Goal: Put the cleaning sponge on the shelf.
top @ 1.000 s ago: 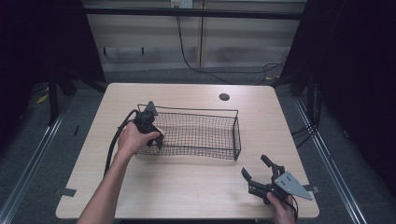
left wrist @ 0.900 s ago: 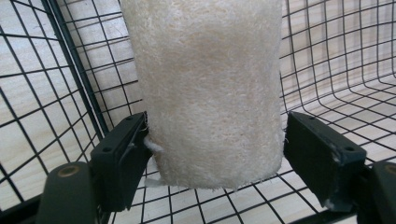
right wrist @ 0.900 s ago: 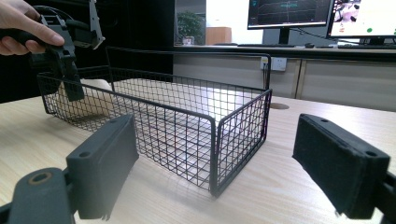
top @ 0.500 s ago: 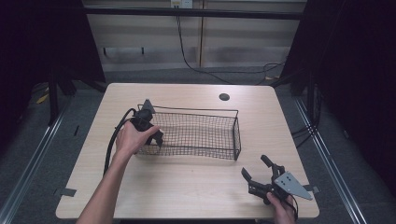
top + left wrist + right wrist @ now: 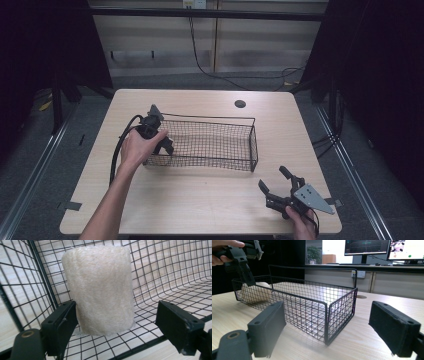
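With the fuzzy cream roll [image 5: 97, 290] standing in the wire basket's [image 5: 252, 145] left end, my left claw [image 5: 117, 322] has just opened around it. Placement looks done; withdrawal remains. Right claw [image 5: 278, 186] rests open, near right on the bench [image 5: 200, 200].

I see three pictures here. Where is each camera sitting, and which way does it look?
High view: above the near table edge, looking forward and down on the black wire mesh basket; forearms and both grippers show.
Left gripper view: rides the left gripper, facing the cream fuzzy roll between its open jaws.
Right gripper view: rides the right gripper, low, facing the basket's end.
All three show the basket.
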